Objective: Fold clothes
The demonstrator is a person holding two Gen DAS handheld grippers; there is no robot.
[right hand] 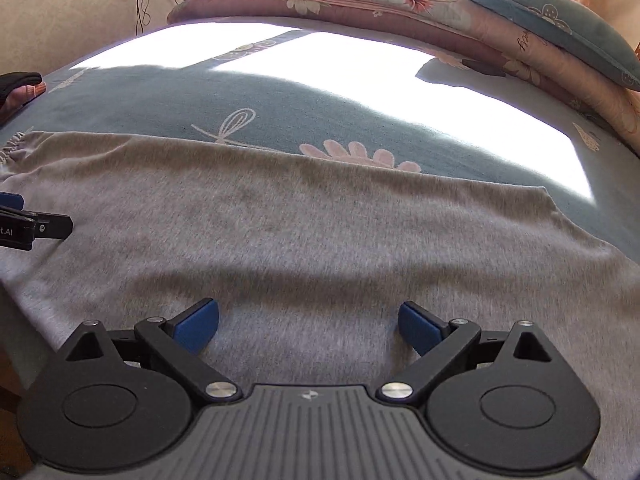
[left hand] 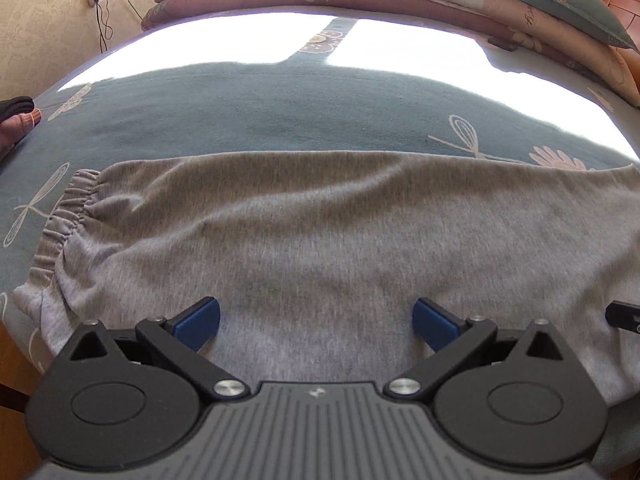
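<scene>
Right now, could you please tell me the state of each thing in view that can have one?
Left gripper: open, fingers over the cloth, holding nothing.
Right gripper: open, holding nothing.
Grey garment: spread flat on the bed, elastic waistband gathered at its left end.
Quilts: folded, stacked.

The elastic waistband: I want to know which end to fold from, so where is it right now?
The elastic waistband is at the far left end of the grey garment in the left wrist view, lying on the teal bedspread, left of the open left gripper.
</scene>
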